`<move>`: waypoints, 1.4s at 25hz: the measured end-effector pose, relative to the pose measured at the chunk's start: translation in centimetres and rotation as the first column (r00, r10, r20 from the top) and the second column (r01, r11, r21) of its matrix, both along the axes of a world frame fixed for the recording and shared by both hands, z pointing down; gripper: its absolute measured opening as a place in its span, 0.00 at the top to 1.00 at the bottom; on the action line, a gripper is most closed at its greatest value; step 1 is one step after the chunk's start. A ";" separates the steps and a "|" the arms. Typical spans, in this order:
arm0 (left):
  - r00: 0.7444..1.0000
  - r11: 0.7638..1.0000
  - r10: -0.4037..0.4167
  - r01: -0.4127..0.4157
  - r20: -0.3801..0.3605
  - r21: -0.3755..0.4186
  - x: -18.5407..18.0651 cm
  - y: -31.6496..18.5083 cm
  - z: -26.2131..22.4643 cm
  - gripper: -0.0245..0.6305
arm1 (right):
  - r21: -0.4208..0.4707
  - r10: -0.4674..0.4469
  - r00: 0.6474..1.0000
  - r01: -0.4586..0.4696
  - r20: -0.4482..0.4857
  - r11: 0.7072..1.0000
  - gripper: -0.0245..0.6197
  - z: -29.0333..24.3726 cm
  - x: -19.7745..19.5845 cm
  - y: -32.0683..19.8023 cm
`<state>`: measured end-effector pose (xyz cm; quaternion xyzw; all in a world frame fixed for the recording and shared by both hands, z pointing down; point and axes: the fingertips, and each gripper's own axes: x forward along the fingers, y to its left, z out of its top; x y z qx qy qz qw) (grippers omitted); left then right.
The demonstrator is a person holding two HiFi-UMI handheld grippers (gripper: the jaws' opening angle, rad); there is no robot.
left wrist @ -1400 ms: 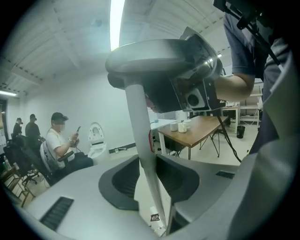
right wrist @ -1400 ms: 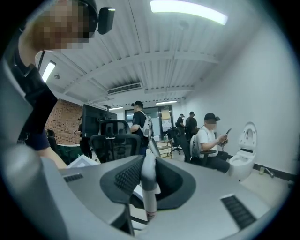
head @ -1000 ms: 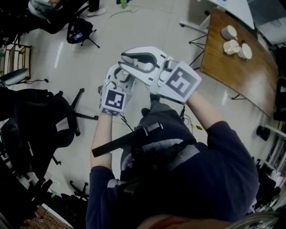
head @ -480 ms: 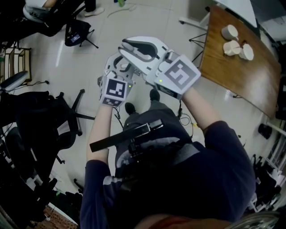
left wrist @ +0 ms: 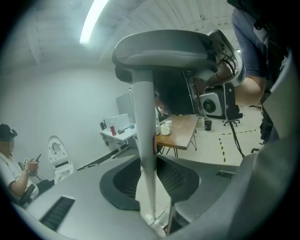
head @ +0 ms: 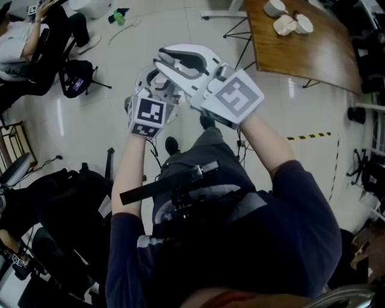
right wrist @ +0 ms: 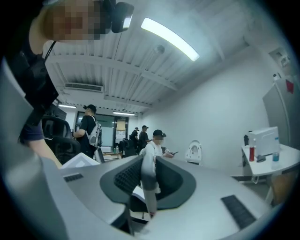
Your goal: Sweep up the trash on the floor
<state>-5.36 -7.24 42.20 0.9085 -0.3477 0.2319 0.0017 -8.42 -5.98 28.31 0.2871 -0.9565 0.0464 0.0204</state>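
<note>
Both grippers are held up close together in front of the person. A white handle pole (left wrist: 144, 126) stands upright between the jaws of my left gripper (left wrist: 149, 180), whose dark pads close on it from both sides. Higher on the same pole sits my right gripper (left wrist: 159, 49). In the right gripper view the pole (right wrist: 149, 180) is pinched between the pads of the right gripper (right wrist: 147, 187). From the head view the left gripper (head: 157, 87) is just left of the right gripper (head: 180, 60). The pole's lower end and any trash are hidden.
A wooden table (head: 313, 54) with white cups (head: 289, 24) stands at the upper right. Black office chairs (head: 60, 198) crowd the left. A seated person (head: 30, 42) is at the upper left, with a green item (head: 118, 17) on the floor nearby. Yellow-black tape (head: 307, 136) marks the floor.
The person has turned: table and floor have swung across the head view. Both grippers went along with the body, still close together on the pole.
</note>
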 end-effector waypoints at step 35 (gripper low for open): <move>0.874 0.873 0.479 -0.465 0.077 -0.148 3.6 5.7 12.0 0.80 | -0.093 0.475 0.859 -0.498 -0.189 0.862 0.80 12.4 3.7 4.1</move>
